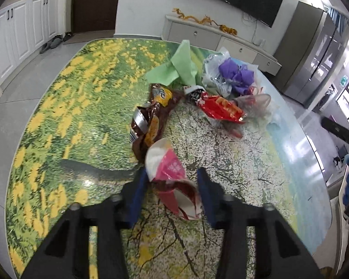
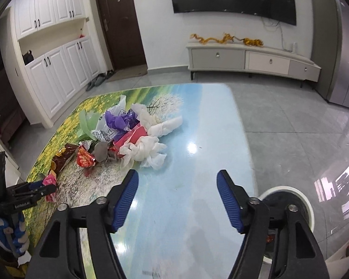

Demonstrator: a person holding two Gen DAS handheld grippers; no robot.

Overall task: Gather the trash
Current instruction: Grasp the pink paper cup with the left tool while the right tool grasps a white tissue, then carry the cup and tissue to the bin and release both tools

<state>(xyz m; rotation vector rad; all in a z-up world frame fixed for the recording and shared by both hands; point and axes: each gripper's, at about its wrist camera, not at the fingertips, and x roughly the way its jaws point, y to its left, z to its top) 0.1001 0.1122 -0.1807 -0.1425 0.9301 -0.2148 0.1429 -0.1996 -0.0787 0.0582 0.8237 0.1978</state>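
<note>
now the pink wrapper sits between the fingers

the left gripper (image 1: 173,181) is spread wide around a pink and white wrapper (image 1: 169,169) on the table (image 1: 69,116). i cannot tell if it touches. the right gripper (image 2: 178,184) is wide apart, holding nothing. more trash (image 2: 128,134) is piled further back. a white bin (image 2: 288,200) sits beside the table.

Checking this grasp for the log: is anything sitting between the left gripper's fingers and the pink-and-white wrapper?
Nothing visible. The pink-and-white wrapper already lies between the open fingers of the left gripper, apart from the brown snack bag beyond it on the table.
</note>
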